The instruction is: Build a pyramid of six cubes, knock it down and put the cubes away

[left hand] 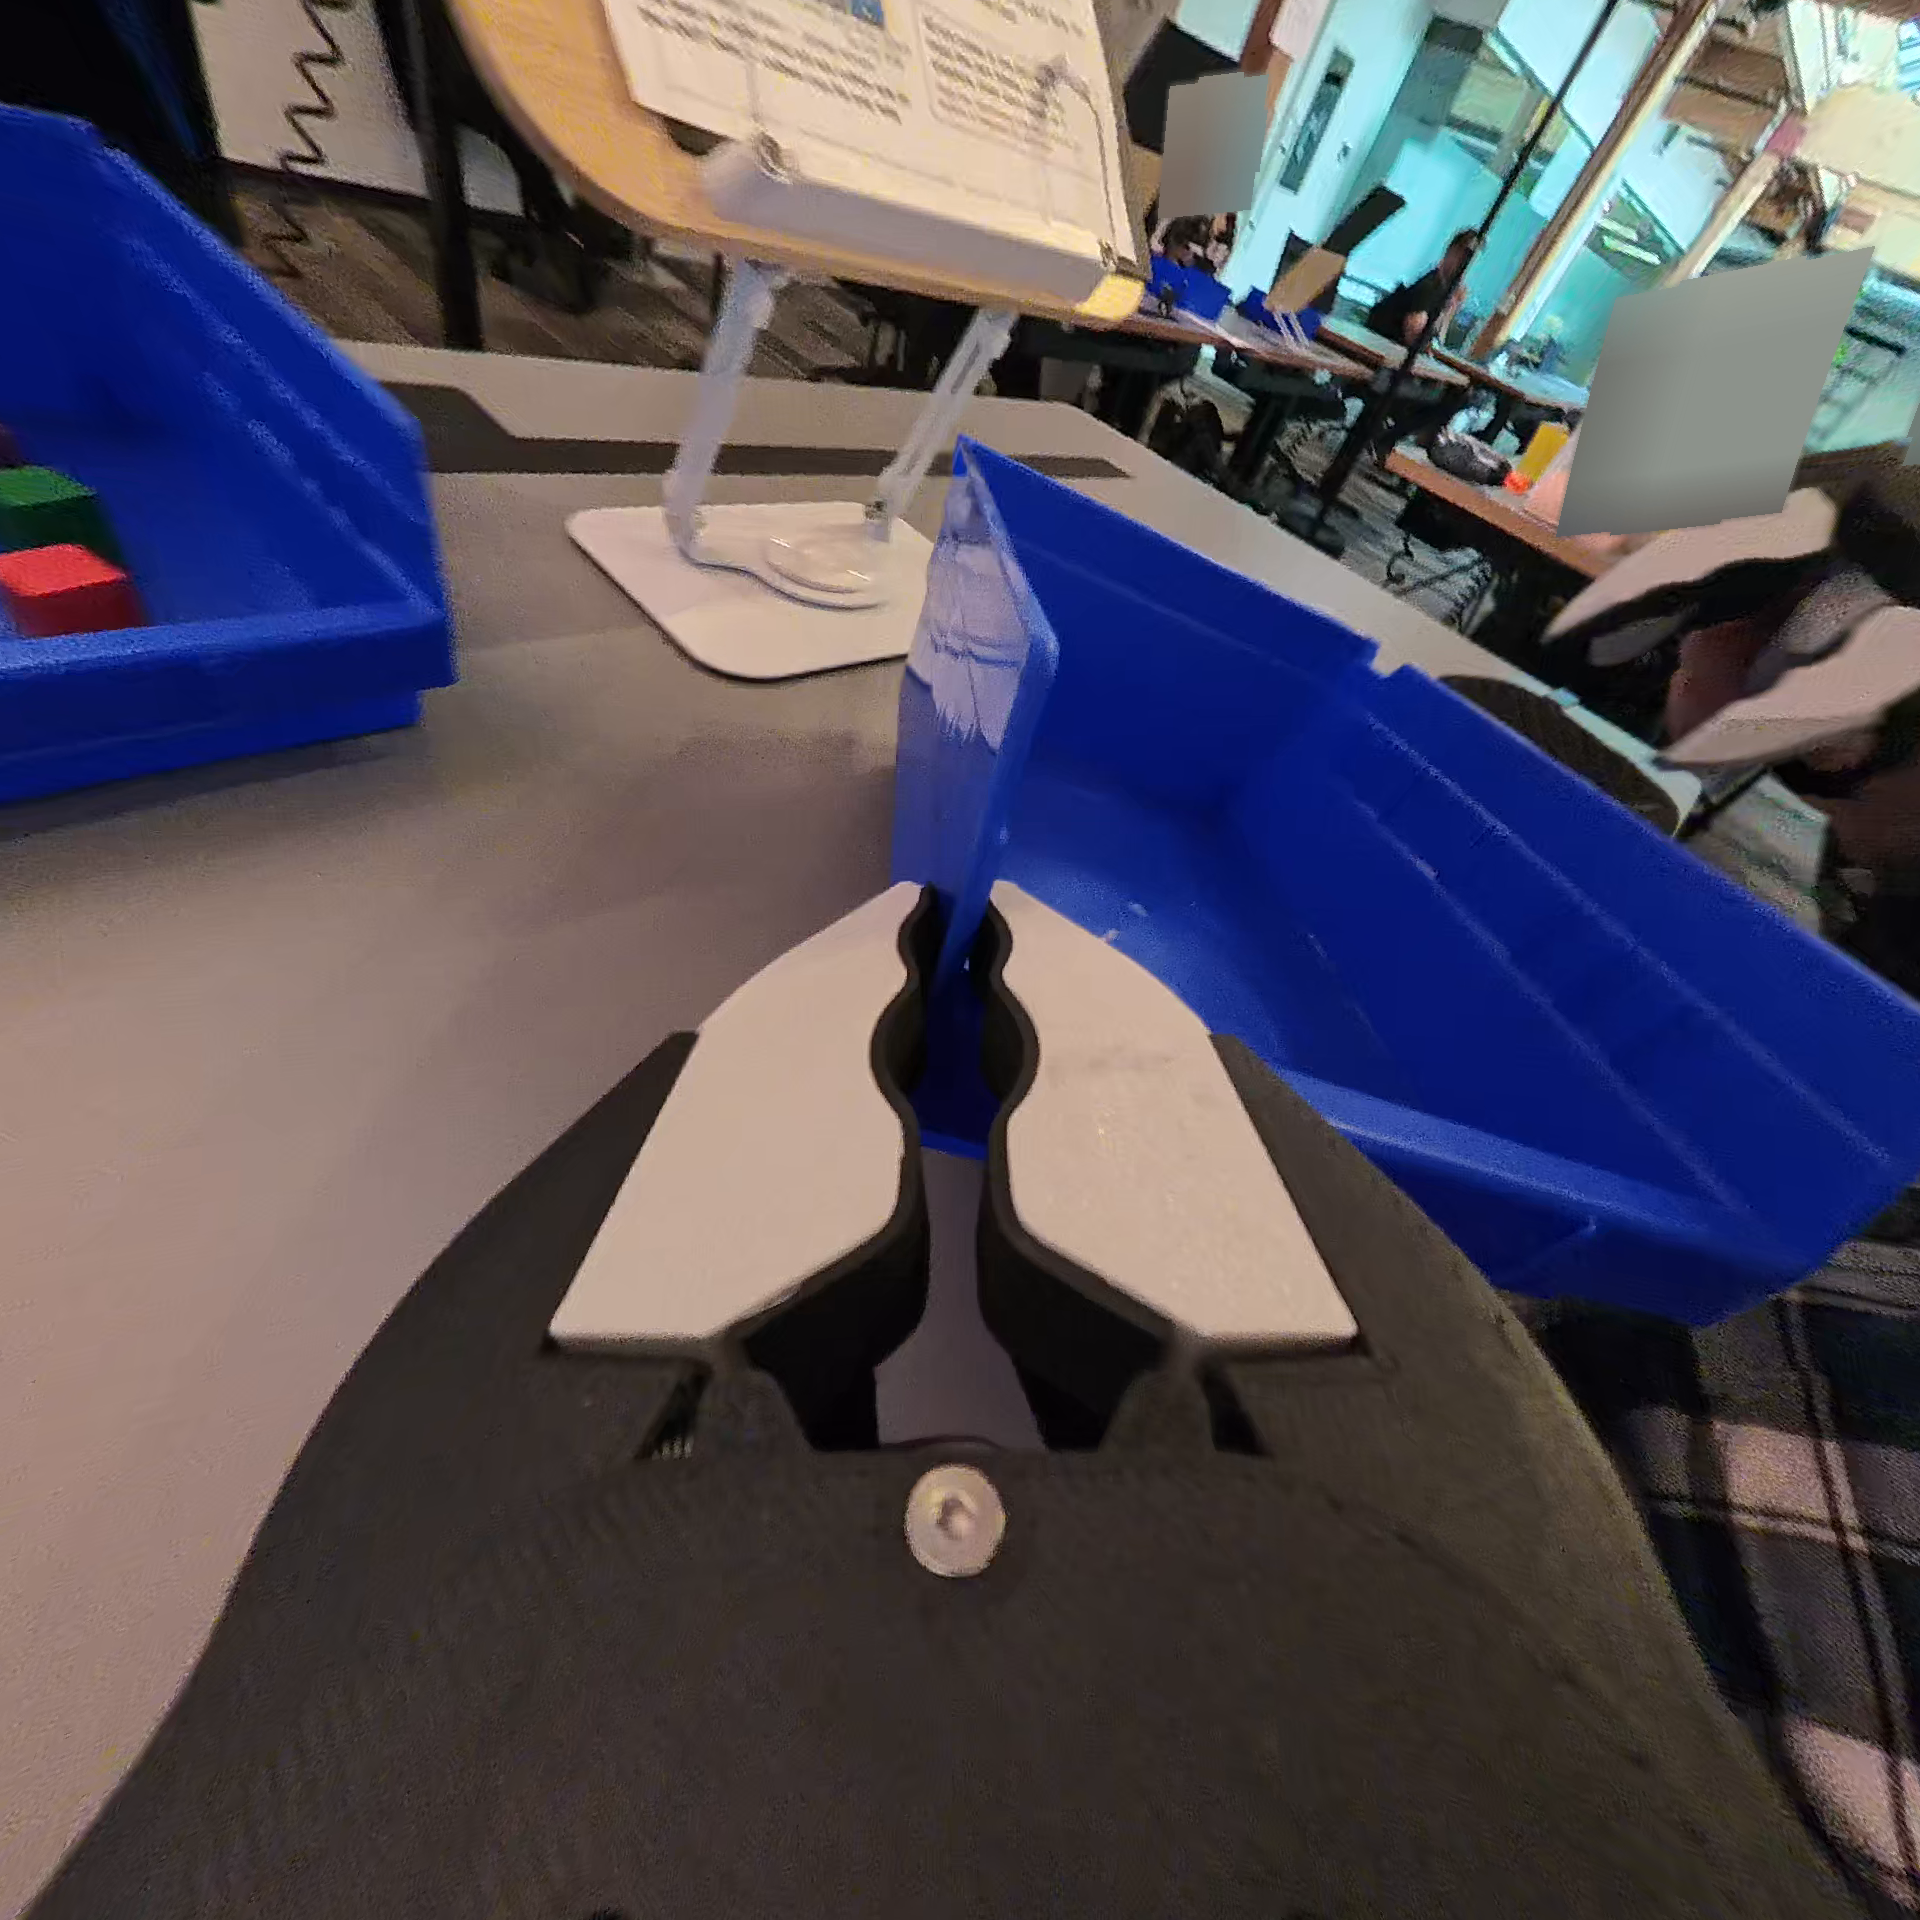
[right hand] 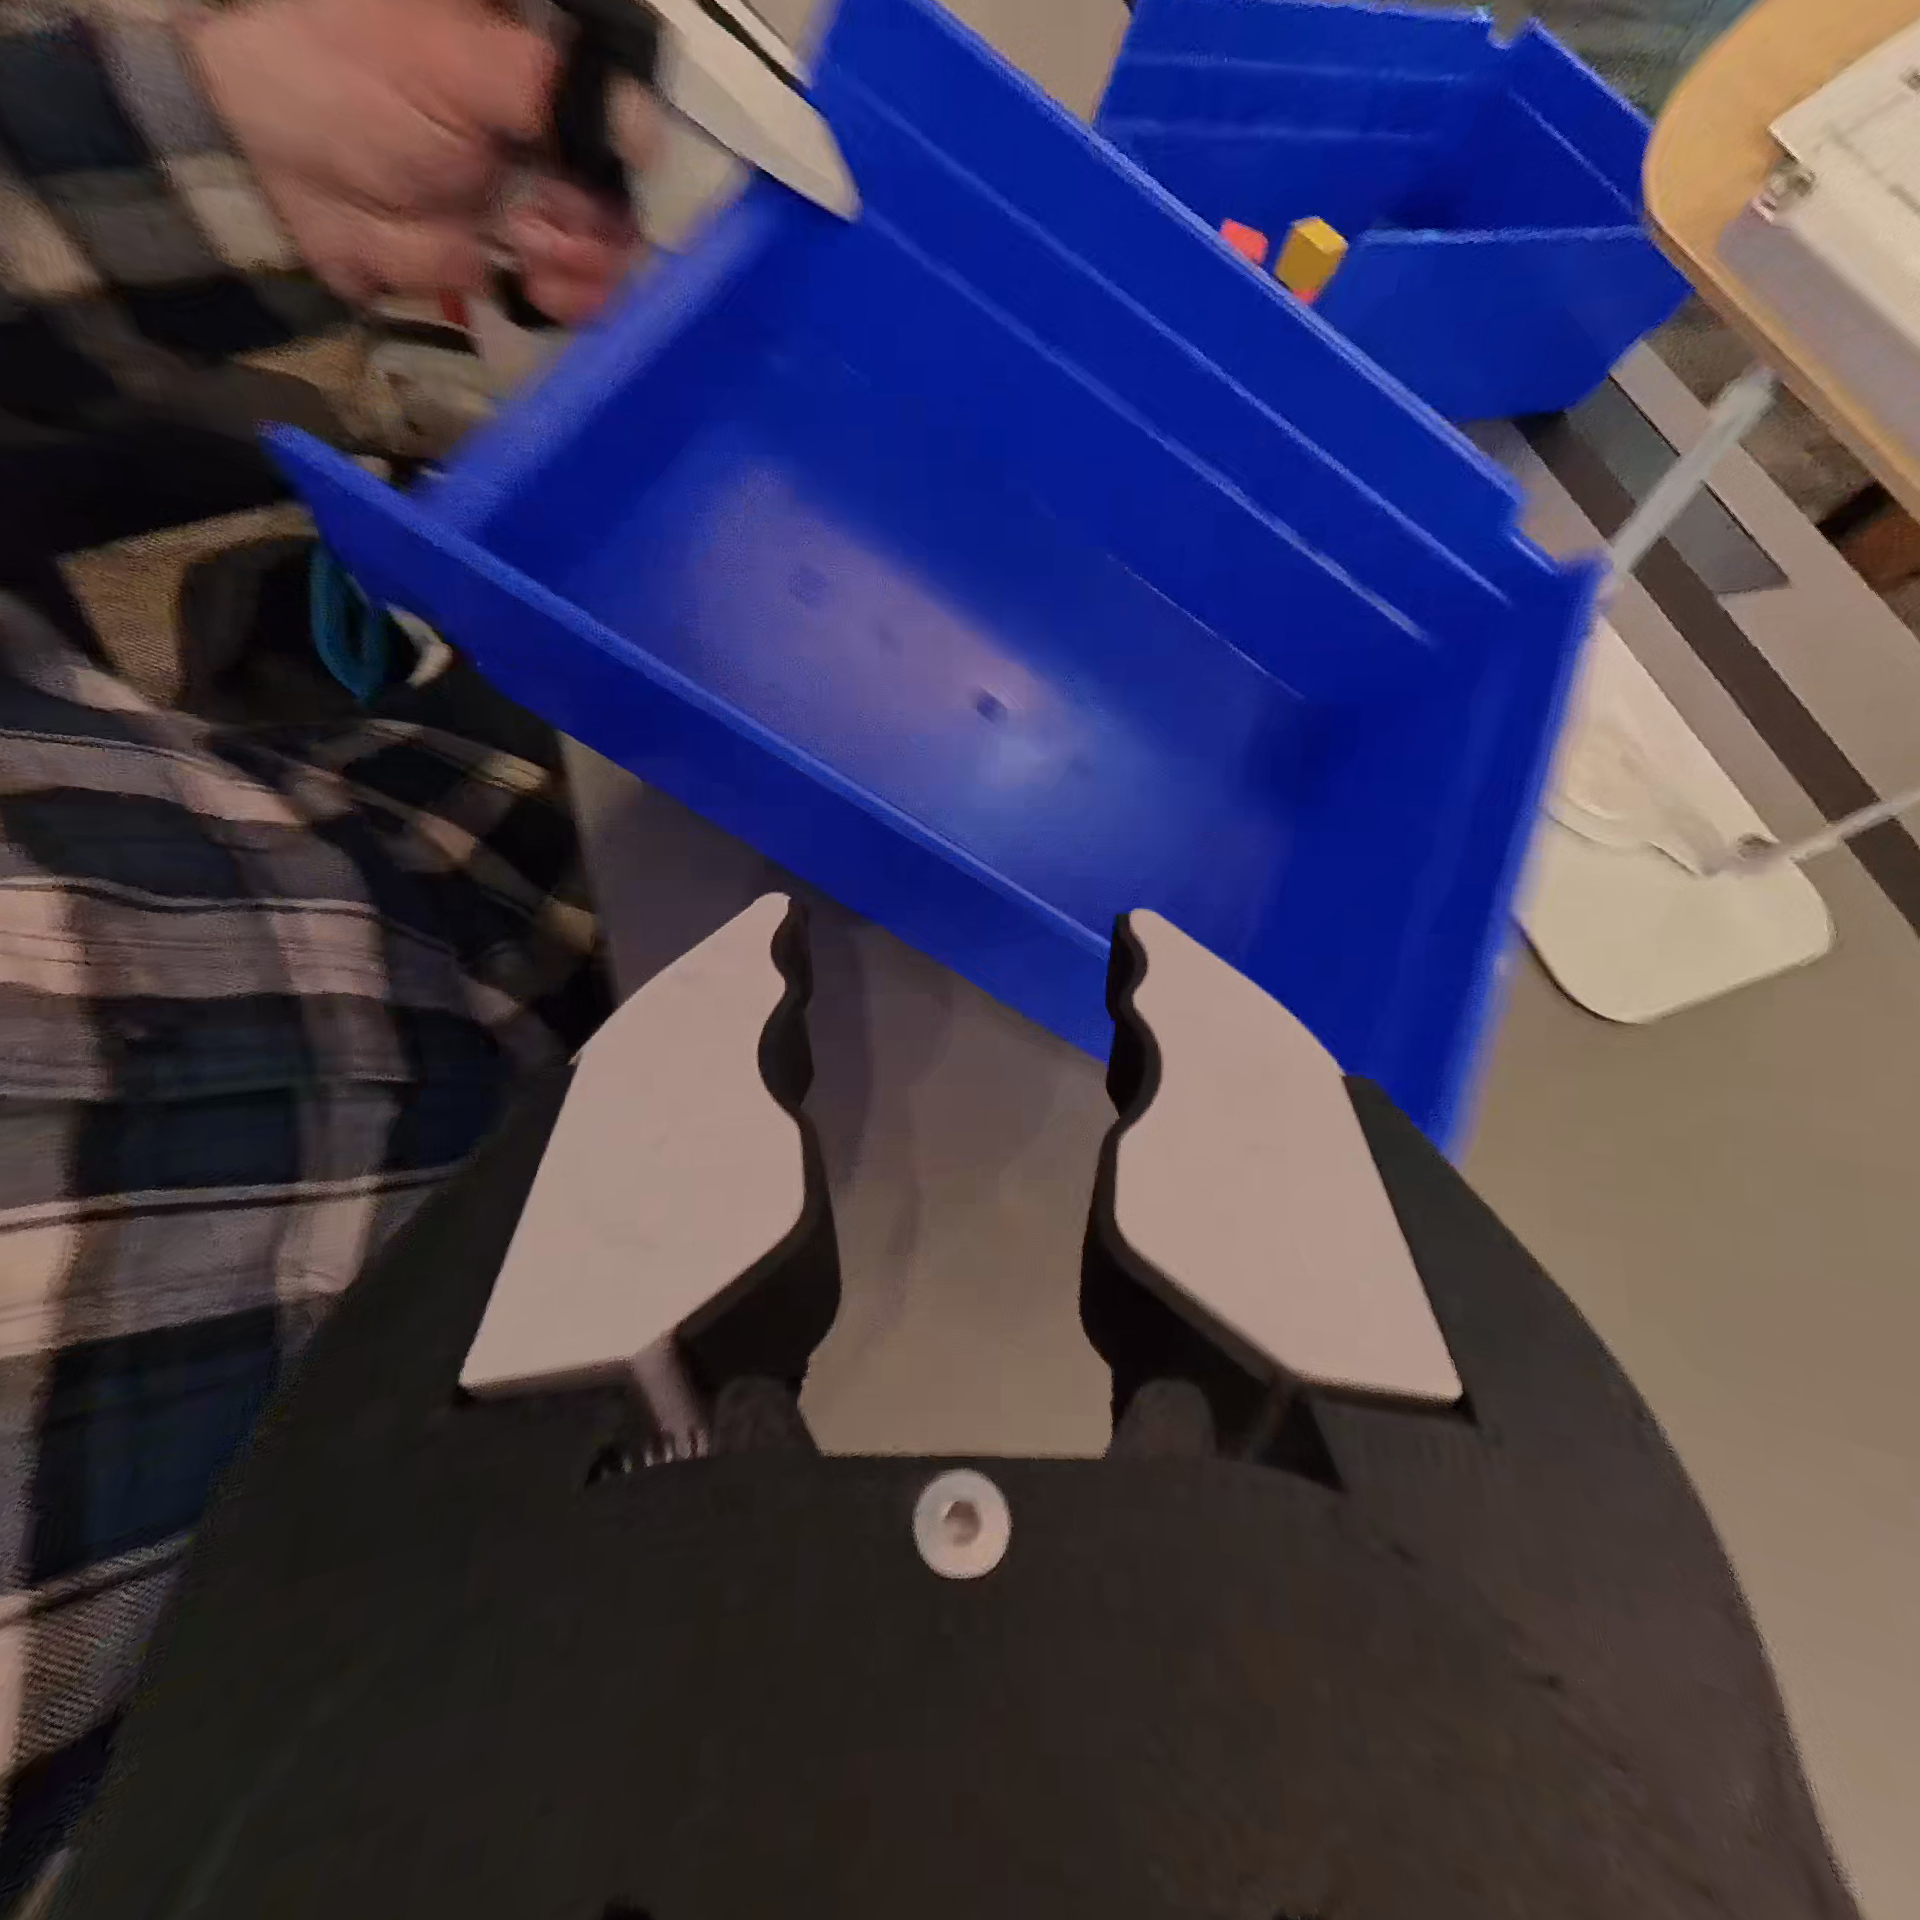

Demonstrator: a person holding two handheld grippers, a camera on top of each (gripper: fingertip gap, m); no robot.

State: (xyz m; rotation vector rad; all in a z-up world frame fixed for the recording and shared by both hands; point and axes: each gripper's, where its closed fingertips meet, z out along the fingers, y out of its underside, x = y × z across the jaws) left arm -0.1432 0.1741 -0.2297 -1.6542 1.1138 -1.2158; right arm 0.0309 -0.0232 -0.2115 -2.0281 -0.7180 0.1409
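Note:
My left gripper [left hand: 951, 904] is shut on the thin side wall of an empty blue bin [left hand: 1455, 883], which sits tilted over the grey table [left hand: 312, 987]. In the right wrist view the same bin [right hand: 883, 623] is empty and tipped, with the left gripper [right hand: 748, 114] clamped on its far wall. My right gripper [right hand: 956, 914] is open with nothing between its pads, just short of the bin's near wall. It also shows in the left wrist view [left hand: 1766, 634] beyond the bin. A second blue bin [left hand: 208, 468] holds a green cube [left hand: 47, 504] and a red cube [left hand: 68, 587].
A white stand [left hand: 769, 582] with a paper sheet stands behind the bins. The second bin [right hand: 1455, 208] shows a yellow cube [right hand: 1311, 249] and a red cube [right hand: 1244, 244]. A person's hand [right hand: 395, 145] and plaid sleeve [right hand: 208, 987] are at the left. The gap from one gripper's tips to the other's is roughly 25 cm.

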